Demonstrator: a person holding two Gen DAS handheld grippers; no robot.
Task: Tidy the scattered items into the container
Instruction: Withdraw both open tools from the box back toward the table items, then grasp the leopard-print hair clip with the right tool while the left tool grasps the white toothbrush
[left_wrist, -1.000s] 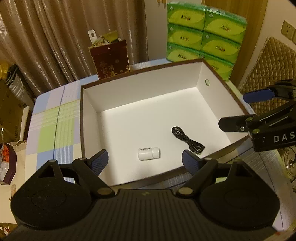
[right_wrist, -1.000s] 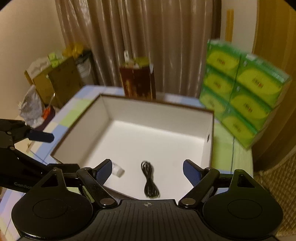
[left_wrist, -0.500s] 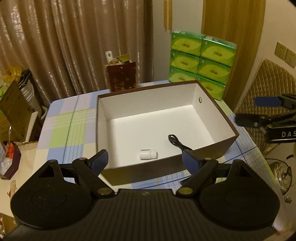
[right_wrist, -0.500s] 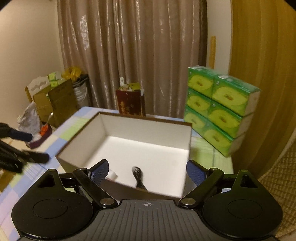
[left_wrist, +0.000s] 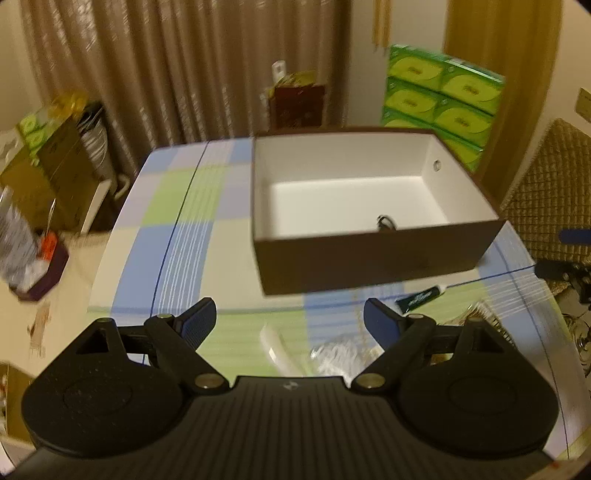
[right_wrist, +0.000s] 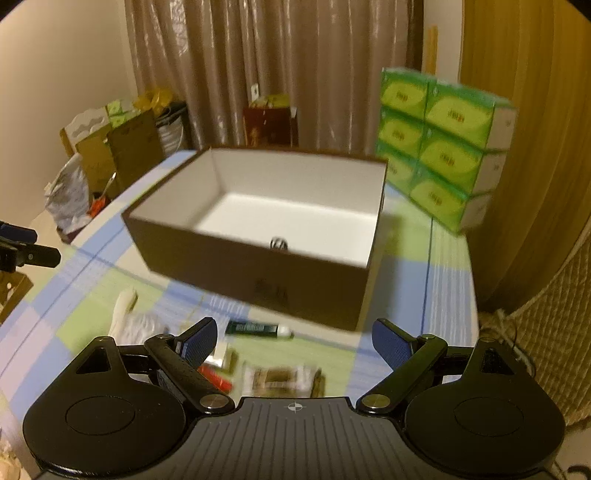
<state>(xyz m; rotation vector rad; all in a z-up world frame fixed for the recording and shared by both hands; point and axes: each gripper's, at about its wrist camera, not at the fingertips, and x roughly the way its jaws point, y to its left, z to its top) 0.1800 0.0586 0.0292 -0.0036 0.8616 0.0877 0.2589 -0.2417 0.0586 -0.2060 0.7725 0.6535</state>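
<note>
The brown cardboard box with a white inside (right_wrist: 258, 266) sits toward the far right corner of the checked tablecloth (left_wrist: 177, 229), a black coiled cable (right_wrist: 279, 243) already in it. Between the box and the table's near edge lie a dark green tube with a white cap (right_wrist: 255, 328), a clear crinkled packet (left_wrist: 340, 354), a white stick-like item (left_wrist: 277, 350), a red item (right_wrist: 214, 376) and a brownish wrapped packet (right_wrist: 284, 380). My left gripper (left_wrist: 290, 321) and right gripper (right_wrist: 293, 339) are both spread and hold nothing. I judge I'm between picks: next, lower over one item, probably the tube, and pinch across it.
</note>
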